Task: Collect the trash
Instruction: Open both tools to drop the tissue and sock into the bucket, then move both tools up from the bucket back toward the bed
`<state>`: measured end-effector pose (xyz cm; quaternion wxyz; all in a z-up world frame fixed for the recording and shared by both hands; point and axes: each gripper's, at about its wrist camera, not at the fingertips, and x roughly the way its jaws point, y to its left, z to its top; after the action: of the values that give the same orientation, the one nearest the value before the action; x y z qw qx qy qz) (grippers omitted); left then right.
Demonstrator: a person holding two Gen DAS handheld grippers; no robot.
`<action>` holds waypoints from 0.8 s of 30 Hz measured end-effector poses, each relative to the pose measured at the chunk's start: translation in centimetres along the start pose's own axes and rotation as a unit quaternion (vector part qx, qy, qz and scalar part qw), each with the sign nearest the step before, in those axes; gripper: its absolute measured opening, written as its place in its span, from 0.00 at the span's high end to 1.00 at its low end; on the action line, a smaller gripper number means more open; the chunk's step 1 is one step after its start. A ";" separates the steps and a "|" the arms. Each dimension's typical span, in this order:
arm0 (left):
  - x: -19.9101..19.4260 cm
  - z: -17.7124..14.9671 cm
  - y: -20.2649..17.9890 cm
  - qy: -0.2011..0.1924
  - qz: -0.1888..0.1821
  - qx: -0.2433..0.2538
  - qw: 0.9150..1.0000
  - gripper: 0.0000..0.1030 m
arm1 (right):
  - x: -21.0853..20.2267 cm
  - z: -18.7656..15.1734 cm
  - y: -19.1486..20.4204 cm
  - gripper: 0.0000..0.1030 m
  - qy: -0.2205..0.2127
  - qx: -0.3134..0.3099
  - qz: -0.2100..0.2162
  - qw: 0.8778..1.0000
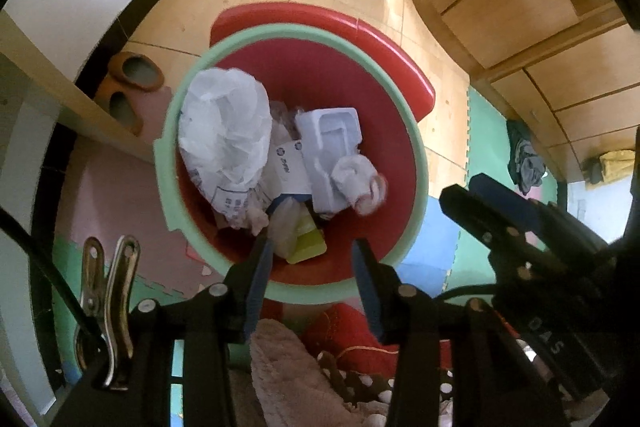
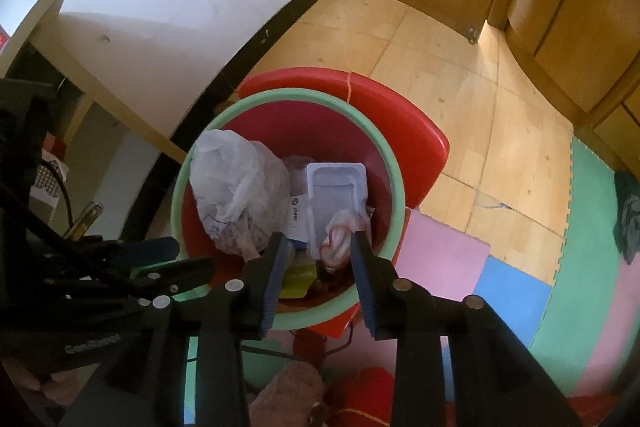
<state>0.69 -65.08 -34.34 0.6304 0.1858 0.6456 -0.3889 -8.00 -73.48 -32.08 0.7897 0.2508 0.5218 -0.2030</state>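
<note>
**Operator:** Status of both grippers?

**Me:** Left gripper (image 1: 310, 259) and right gripper (image 2: 318, 255) hang over my bin (image 1: 416, 147), jaws partly apart, nothing between them. Trash sits inside at frame centre: crumpled wad (image 2: 340, 231), white tray (image 2: 336, 195), plastic bag (image 1: 224, 123), yellow packet (image 1: 308, 247).

**Operator:** Risks?

**Me:** The wad lies high on the pile near the rim; I judge a knock from my fingers could tip it out. The grippers are close together, so collision is possible.

**Operator:** Clearance?

**Me:** Open wood floor (image 2: 460, 115) upper right; a shelf edge (image 1: 72, 95) crowds the left.
</note>
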 end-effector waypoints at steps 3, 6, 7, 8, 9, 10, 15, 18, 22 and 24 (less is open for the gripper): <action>-1.0 -0.2 0.2 -0.008 0.001 0.000 1.000 0.58 | -0.5 0.1 0.5 0.67 -0.003 -0.007 0.000 1.000; -1.9 -0.2 0.2 -0.015 0.005 -0.001 1.000 0.58 | -1.1 0.1 0.8 0.67 -0.006 -0.010 0.000 1.000; -2.2 -0.3 0.2 -0.018 0.005 -0.001 1.000 0.58 | -1.3 0.2 0.9 0.67 -0.007 -0.011 0.001 1.000; -2.5 -0.3 0.3 -0.020 0.005 -0.001 1.000 0.58 | -1.6 0.2 1.0 0.67 -0.009 -0.011 0.001 1.000; -2.8 -0.2 0.3 -0.021 0.005 -0.001 1.000 0.58 | -1.9 0.2 1.1 0.67 -0.010 -0.012 0.001 1.000; -3.1 -0.2 0.3 -0.023 0.005 -0.001 1.000 0.58 | -2.2 0.2 1.2 0.67 -0.012 -0.013 0.001 1.000; -5.3 -0.7 0.5 -0.040 0.006 0.003 0.999 0.58 | -3.9 0.2 1.7 0.67 -0.023 -0.016 0.002 1.000; -6.3 -0.9 0.5 -0.047 0.006 0.003 0.999 0.58 | -5.1 0.1 2.1 0.67 -0.031 -0.019 0.003 0.999; -7.8 -1.2 0.6 -0.057 0.006 0.003 0.998 0.58 | -6.7 0.1 2.9 0.67 -0.041 -0.025 0.004 0.999; -8.6 -1.4 0.6 -0.060 0.005 0.003 0.998 0.58 | -7.4 0.1 3.2 0.67 -0.045 -0.029 0.007 0.999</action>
<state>1.34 -61.54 -26.38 0.6696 0.1671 0.6045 -0.3979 -8.83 -70.55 -24.64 0.8208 0.2218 0.4894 -0.1938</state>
